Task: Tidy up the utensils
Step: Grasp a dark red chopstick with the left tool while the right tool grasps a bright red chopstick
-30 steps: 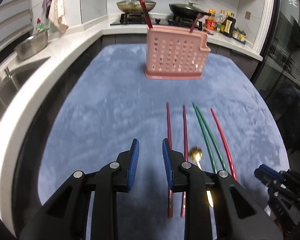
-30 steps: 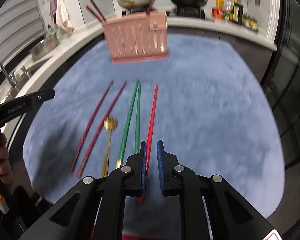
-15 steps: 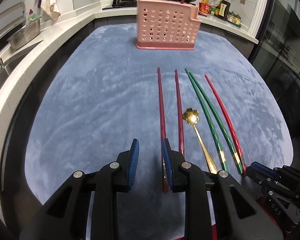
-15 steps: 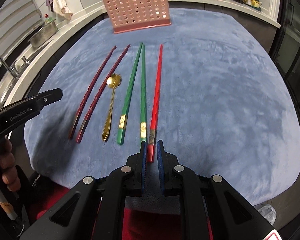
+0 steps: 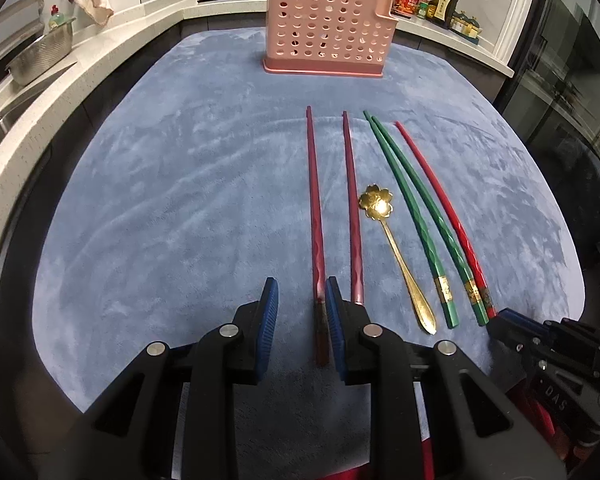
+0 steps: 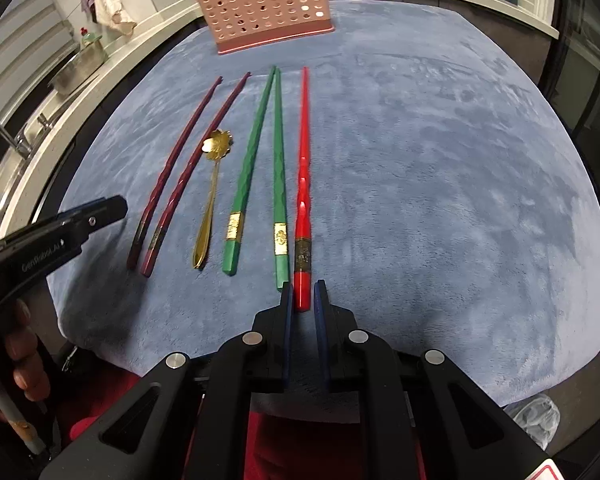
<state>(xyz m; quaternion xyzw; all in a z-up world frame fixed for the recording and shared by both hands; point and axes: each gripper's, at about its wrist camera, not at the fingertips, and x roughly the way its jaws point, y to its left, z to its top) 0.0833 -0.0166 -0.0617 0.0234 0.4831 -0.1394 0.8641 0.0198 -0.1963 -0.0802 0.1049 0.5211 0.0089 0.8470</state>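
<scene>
On the blue mat (image 5: 180, 200) lie two dark red chopsticks (image 5: 314, 200), a gold spoon (image 5: 396, 248), two green chopsticks (image 5: 412, 216) and one bright red chopstick (image 6: 303, 152). A pink perforated holder (image 5: 328, 36) stands at the far edge with chopsticks in it. My left gripper (image 5: 302, 312) is open. The near end of the leftmost dark red chopstick lies between its pads, close to the right one. My right gripper (image 6: 303, 300) has its jaws almost together. The bright red chopstick's end shows in the narrow slit at its tips, still flat on the mat.
A white counter curves around the mat, with a sink and a steel bowl (image 5: 40, 56) at the left. Pans and bottles (image 5: 436, 0) stand at the back. A hand (image 6: 20, 360) holds the left gripper's handle. A dark glass door is on the right.
Both grippers have sunk and tipped down toward the near ends of the chopsticks. The holder has slid up in both views. Neither gap has changed.
</scene>
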